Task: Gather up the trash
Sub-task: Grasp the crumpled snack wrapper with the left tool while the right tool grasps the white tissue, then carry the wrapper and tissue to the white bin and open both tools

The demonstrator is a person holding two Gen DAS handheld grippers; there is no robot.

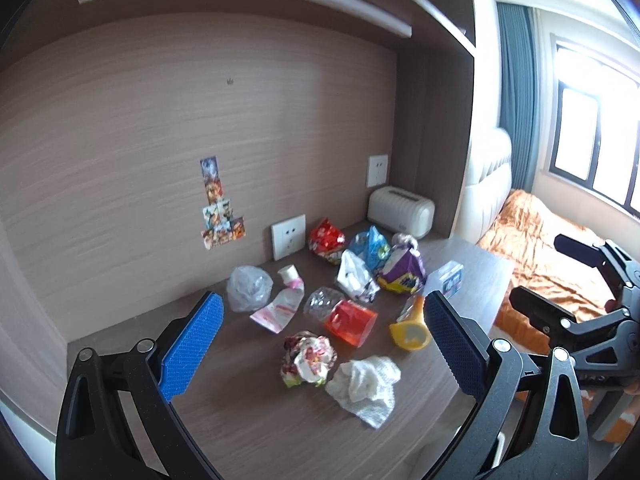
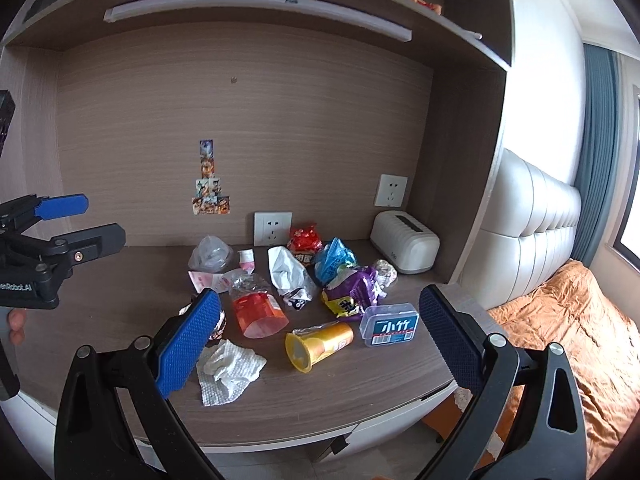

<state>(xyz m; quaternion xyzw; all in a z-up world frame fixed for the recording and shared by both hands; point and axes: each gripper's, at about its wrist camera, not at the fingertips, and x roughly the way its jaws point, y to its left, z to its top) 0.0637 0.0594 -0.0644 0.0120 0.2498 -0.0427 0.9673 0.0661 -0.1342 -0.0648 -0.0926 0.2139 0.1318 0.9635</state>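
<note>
— Right gripper (image 2: 320, 320): spread wide, gripping nothing, hovering over the desk (image 2: 380, 392) front edge. Left gripper (image 1: 324, 320): likewise parted and bare.

— And the trash?

— Strewn ahead of both, all in front of the white toaster-like box (image 2: 404, 246). Nearest that box: purple wrapper (image 2: 352, 292), blue bag (image 2: 334, 264), red snack pack (image 2: 306, 242). Farther toward the desk front: yellow cup (image 2: 320, 346) on its side, long axis running left-right, mouth leftward; crumpled white tissue (image 2: 228, 368) left of it.

— Closer arm?

— Right for cup and clear plastic case (image 2: 390, 324); left for the floral wrapper ball (image 1: 308, 358), probably.

— Obstacles?

— Red transparent bag (image 2: 258, 312) just behind the cup, case beside its base. Bin nowhere visible.
</note>
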